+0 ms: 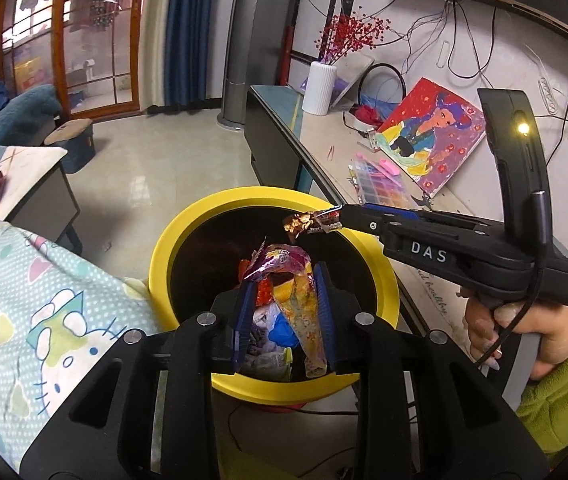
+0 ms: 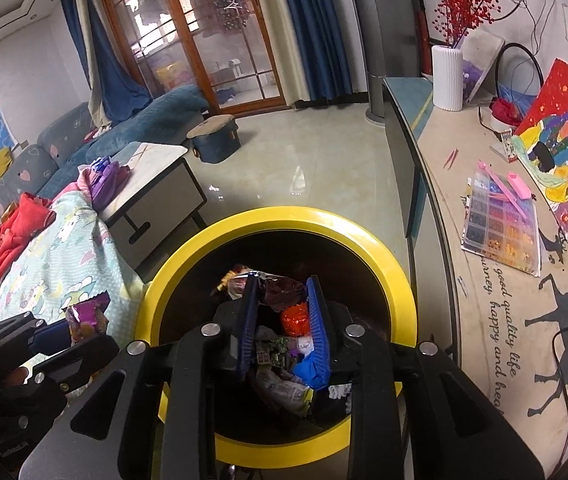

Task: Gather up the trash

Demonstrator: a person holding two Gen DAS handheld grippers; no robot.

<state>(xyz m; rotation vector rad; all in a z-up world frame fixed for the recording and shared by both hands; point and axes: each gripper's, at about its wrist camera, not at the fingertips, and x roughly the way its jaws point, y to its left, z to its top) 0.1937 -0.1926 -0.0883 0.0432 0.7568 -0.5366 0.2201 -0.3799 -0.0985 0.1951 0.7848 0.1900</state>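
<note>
A yellow-rimmed bin with a dark inside holds several wrappers and scraps. My left gripper hangs over its mouth, shut on a purple and yellow snack wrapper that droops along the right finger. In the right wrist view that gripper sits at the bin's left edge with the purple wrapper sticking up from its tips. My right gripper is over the bin too, shut on a dark brown foil wrapper. From the left wrist it reaches in from the right, the gold-brown wrapper jutting from its tips.
A hand in a green sleeve holds the right gripper. A long cabinet to the right carries a white vase, a painting and a bead box. A cartoon-print blanket and a low table lie left.
</note>
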